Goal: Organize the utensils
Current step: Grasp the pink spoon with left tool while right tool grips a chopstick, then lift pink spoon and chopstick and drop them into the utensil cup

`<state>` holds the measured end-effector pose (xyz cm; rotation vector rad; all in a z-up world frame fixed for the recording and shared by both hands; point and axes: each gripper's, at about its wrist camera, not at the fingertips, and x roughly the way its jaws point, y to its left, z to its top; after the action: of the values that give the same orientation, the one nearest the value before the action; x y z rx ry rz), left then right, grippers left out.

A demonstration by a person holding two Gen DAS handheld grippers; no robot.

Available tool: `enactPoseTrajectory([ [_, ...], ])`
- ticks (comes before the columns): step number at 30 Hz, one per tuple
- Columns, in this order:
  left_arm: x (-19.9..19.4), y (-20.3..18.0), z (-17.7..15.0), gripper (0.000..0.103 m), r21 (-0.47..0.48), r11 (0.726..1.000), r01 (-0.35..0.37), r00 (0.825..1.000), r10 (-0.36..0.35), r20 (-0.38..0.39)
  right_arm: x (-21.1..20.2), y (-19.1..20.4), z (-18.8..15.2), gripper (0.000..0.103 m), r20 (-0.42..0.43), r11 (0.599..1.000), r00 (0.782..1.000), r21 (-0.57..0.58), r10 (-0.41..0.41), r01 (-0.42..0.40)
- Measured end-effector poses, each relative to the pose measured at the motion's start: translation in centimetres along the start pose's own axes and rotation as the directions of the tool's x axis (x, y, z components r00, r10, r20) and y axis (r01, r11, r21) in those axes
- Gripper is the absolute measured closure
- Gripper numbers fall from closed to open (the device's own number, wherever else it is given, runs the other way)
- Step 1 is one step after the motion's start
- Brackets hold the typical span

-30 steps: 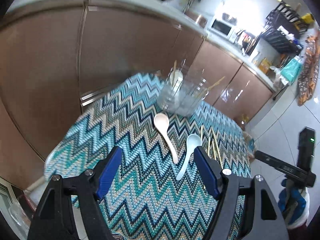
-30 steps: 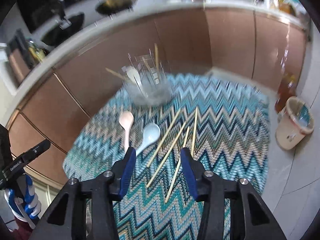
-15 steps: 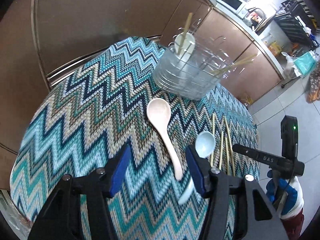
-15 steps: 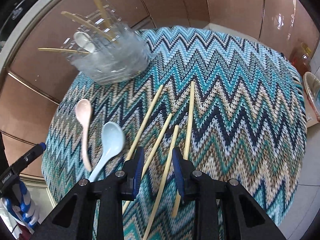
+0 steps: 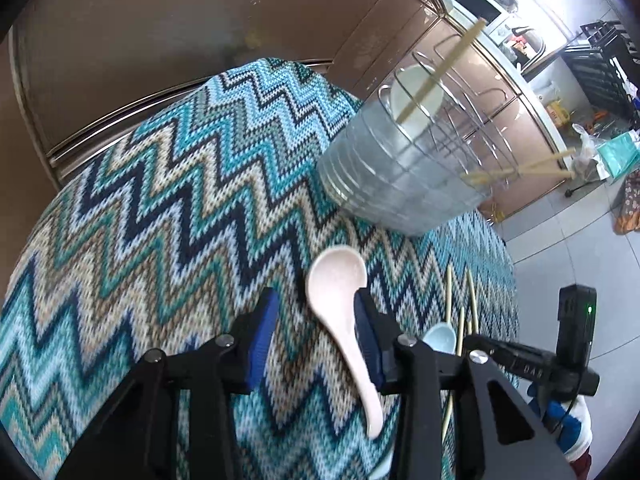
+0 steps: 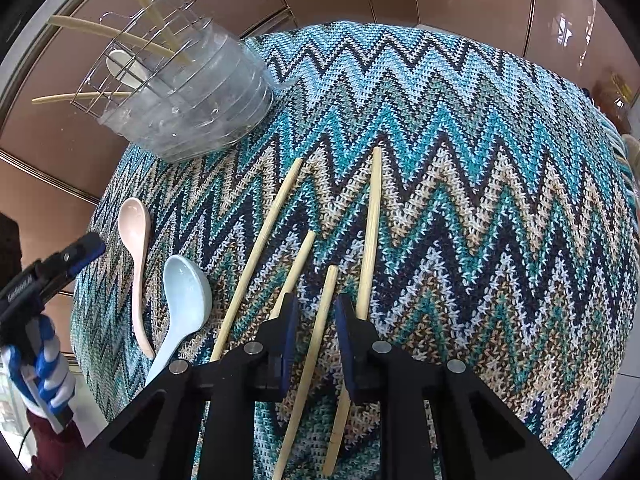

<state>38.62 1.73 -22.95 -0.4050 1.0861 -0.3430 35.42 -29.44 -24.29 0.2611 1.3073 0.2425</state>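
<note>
The pink spoon (image 5: 340,312) is lying on the zigzag-clothed table (image 5: 160,208), smooth, rigid and probably slippery; you are closing the left gripper (image 5: 316,328) around its neck, not yet pinching. The thin, light chopstick (image 6: 316,344) is sitting between the closing right gripper (image 6: 314,332) pads, still loose; take it mid-length.
</note>
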Motion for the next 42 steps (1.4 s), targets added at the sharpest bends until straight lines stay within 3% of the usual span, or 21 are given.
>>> enactPoseTrajectory([
  [7,2.3,-0.6,1.6,0.077,0.024,0.999,0.037,0.999,-0.037,-0.04,-0.3,-1.0,0.5,0.088,-0.019,1.0,1.0,0.011,0.016,-0.016],
  [14,4.7,-1.4,1.2,0.094,0.073,0.997,-0.032,0.994,0.039,-0.103,0.7,-0.7,1.8,0.094,-0.032,1.0,0.999,-0.005,-0.008,0.008],
  [20,4.3,-2.0,0.7,0.096,0.093,0.995,-0.044,0.996,0.052,-0.078,0.4,-0.4,1.3,0.096,-0.01,1.0,1.0,0.004,0.0,0.0],
  [27,0.3,-3.0,-1.0,0.097,0.108,0.992,-0.058,0.998,0.055,0.037,-3.8,1.0,-0.7,0.097,0.082,0.999,0.996,-0.019,0.043,-0.042],
  [32,-4.1,-4.1,-2.4,0.098,0.153,0.983,-0.101,0.985,0.078,0.152,-8.1,3.3,-3.3,0.097,0.182,0.996,0.982,-0.082,0.051,-0.036],
  [42,-13.4,-6.5,-6.1,0.098,0.214,0.969,-0.128,0.949,0.056,0.311,-15.5,8.6,-9.7,0.097,0.377,0.984,0.925,-0.177,0.052,0.017],
])
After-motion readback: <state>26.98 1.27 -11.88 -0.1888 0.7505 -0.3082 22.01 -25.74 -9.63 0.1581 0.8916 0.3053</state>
